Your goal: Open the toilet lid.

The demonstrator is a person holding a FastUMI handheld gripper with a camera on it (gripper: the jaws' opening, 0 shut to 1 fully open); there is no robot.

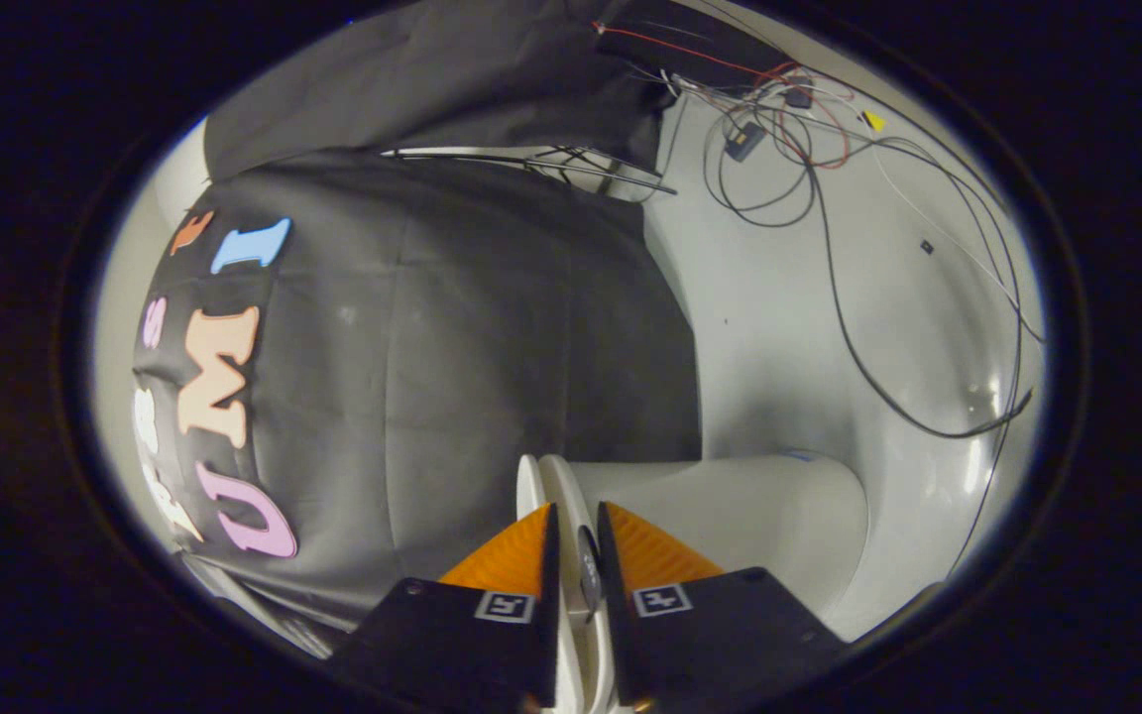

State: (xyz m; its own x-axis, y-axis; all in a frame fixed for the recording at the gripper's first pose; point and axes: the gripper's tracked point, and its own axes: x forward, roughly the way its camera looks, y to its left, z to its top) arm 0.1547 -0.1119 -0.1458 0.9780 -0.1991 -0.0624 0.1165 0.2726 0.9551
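The thin white edge of the toilet lid (563, 481) runs out from between my fingers, with a small dark bumper on it near the fingertips. My gripper (576, 543) is shut on this edge, one finger on each face. A second thin white rim (528, 488) lies right beside it. The rounded white toilet body (759, 506) bulges just beyond the fingers on one side. The whole view is rolled sideways.
A black cloth wall (452, 347) hangs close behind the lid. A white floor (779, 327) stretches past the toilet, strewn with black, red and white cables (834, 288) and a small box (744, 141). A thin metal rod (531, 159) lies by the cloth's edge.
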